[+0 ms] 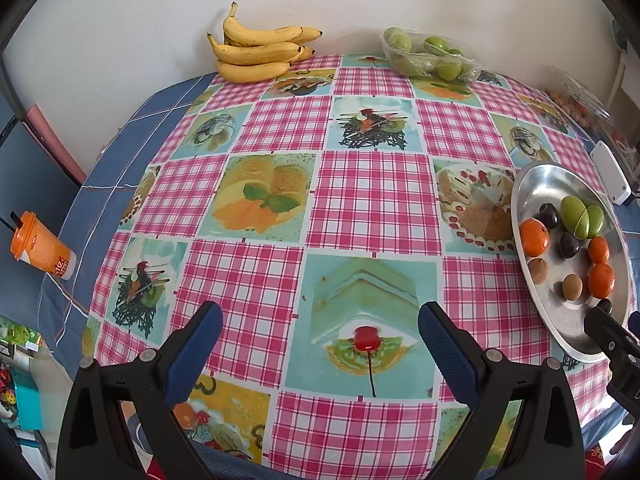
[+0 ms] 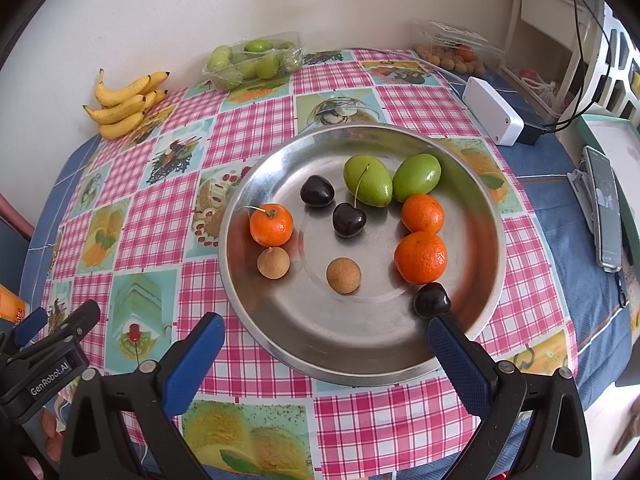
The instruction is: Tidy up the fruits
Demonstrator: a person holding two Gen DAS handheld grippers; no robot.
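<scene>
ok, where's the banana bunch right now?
Left wrist view: banana bunch lies at the table's far edge against the wall, left of the green fruit pack.

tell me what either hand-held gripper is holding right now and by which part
Nothing is held. The left hand-held gripper is open over bare tablecloth, and the right hand-held gripper is open at the near rim of the metal tray.

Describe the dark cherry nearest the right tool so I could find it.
Find the round metal tray on the checked tablecloth. At its near right rim, below the biggest tangerine, sits a dark cherry. Unlike the two cherries mid-tray, it lies beside the right tool's fingertip.
</scene>
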